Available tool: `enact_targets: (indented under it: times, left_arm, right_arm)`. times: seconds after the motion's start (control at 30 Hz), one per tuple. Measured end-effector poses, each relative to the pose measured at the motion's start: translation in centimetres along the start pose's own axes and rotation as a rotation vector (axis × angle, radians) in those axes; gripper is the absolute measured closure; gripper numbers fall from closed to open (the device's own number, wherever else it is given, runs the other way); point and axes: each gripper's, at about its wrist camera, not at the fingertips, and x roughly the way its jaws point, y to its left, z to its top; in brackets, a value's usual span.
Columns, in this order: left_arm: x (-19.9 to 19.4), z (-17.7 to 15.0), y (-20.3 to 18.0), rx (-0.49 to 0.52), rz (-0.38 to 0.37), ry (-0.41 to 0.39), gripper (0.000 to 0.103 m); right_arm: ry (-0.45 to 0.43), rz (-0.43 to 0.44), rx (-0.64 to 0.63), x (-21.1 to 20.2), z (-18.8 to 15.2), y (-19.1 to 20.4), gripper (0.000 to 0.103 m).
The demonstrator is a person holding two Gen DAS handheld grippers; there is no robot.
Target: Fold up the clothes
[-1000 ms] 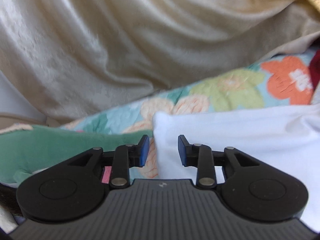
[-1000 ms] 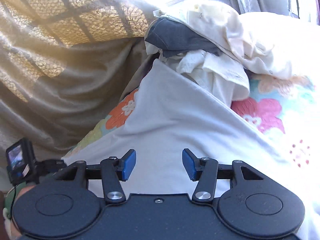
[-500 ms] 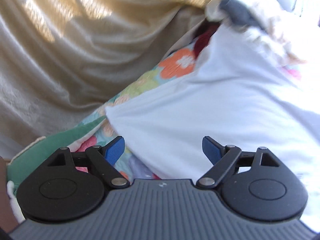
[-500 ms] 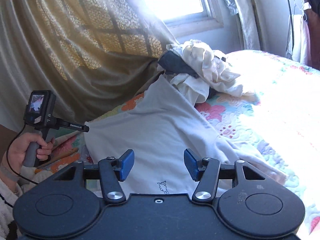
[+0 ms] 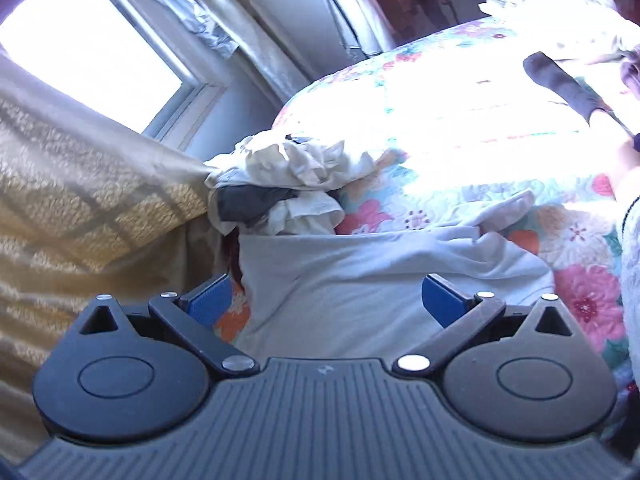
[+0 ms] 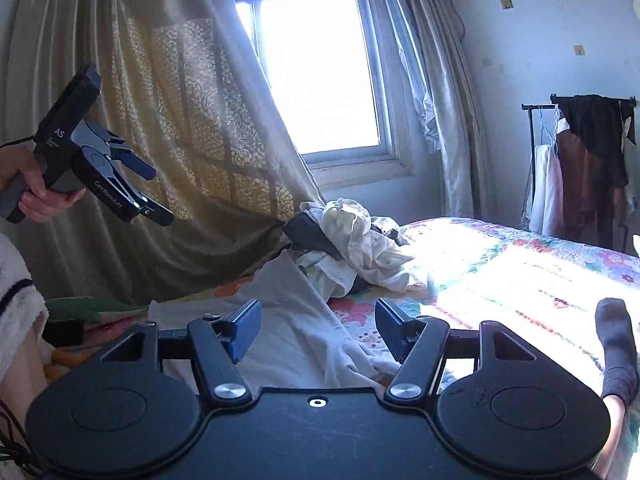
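Left gripper (image 5: 326, 300): jaws spread wide, blue pads empty, held in the air above the bed.
Right gripper (image 6: 316, 330): jaws wide apart, nothing between the pads, also clear of the cloth.
White garment (image 5: 380, 280): lies flat on the bed straight ahead of and below the left jaws; in the right wrist view (image 6: 288, 320) it passes under the gap of the right jaws.
Long axis: in the right wrist view it runs from beneath the jaws up and away to a narrow end that points at the clothes pile; in the left wrist view its far edge lies crosswise ahead of the jaws.
Far end: touches or slips under the pile; which, I cannot tell.
Clothes pile (image 6: 352, 248): crumpled cream and dark grey pieces, beyond the jaws of both grippers, by the curtain.
Floral bedspread (image 6: 520, 264): beneath the garment, sunlit to the right of the right jaws.
Left hand (image 6: 28, 184): grips the left gripper's handle, up and left of the right jaws.
Sock-clad foot (image 6: 616, 352): just right of the right jaws, on the bedspread.
Curtain (image 6: 160, 120): gold, far left beyond the jaws.
Window (image 6: 320, 72): bright, far ahead.
Clothes rack (image 6: 580, 168): far right, hung with dark garments.
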Motion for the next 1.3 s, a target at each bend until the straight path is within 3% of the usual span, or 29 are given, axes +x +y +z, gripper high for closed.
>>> enact_targets:
  times: [0.07, 0.17, 0.23, 0.33, 0.4, 0.5, 0.63, 0.7, 0.87, 1.03, 1.13, 1.2, 1.23, 1.27, 1.3]
  left_arm:
    - [-0.4, 1.1, -1.6, -0.019, -0.015, 0.004, 0.0]
    - [-0.6, -0.2, -3.4, -0.16, 0.021, -0.001, 0.0]
    - [-0.6, -3.2, -4.3, -0.249, 0.087, -0.003, 0.0]
    - [-1.5, -9.7, -6.1, -0.274, 0.172, -0.007, 0.0]
    - [-1.8, -14.5, -6.7, -0.326, 0.197, 0.058, 0.0]
    - [-0.5, -21.5, -6.9, -0.479, 0.123, 0.238, 0.0]
    - [2.2, -29.4, -7.2, -0.643, 0.077, 0.399, 0.002]
    - [3.5, -30.6, -7.3, -0.692, 0.035, 0.4, 0.002]
    - [5.4, -30.9, -7.9, -0.727, -0.092, 0.326, 0.002]
    - [6.4, -32.1, -7.7, -0.692, -0.019, 0.323, 0.003]
    - [6.6, -33.5, -6.5, -0.735, -0.022, 0.321, 0.003]
    - [6.6, -34.3, -5.7, -0.771, -0.038, 0.311, 0.003]
    - [6.4, -34.3, -5.6, -0.774, -0.051, 0.282, 0.003]
    - [6.2, -34.3, -5.5, -0.778, -0.064, 0.252, 0.003]
    - [5.9, -34.3, -5.5, -0.781, -0.078, 0.222, 0.003]
  right_arm:
    - [-0.012, 0.02, 0.02, 0.5, 0.1, -0.9, 0.035]
    - [-0.017, 0.031, 0.034, 2.7, 0.2, -2.0, 0.035]
    - [-0.008, 0.038, 0.063, 4.1, -0.1, -2.7, 0.035]
    - [0.017, 0.101, 0.115, 4.8, -1.3, -3.1, 0.035]
    - [0.025, 0.155, 0.16, 5.1, -2.2, -3.2, 0.035]
    - [0.089, 0.216, 0.217, 6.7, -3.5, -2.4, 0.035]
    - [0.298, 0.291, 0.149, 11.5, -6.2, 1.6, 0.035]
    - [0.408, 0.333, 0.143, 13.5, -8.1, 4.0, 0.035]
    - [0.551, 0.519, 0.008, 14.5, -13.5, 11.5, 0.036]
    - [0.701, 0.577, -0.103, 16.2, -17.0, 16.2, 0.036]
    - [0.79, 0.65, -0.029, 18.0, -18.6, 16.6, 0.036]
    - [0.834, 0.672, 0.024, 19.0, -19.7, 16.6, 0.044]
    - [0.845, 0.65, 0.027, 19.3, -20.2, 16.5, 0.072]
    - [0.835, 0.649, 0.042, 19.5, -20.1, 16.3, 0.084]
    - [0.824, 0.648, 0.057, 19.7, -20.1, 16.1, 0.084]
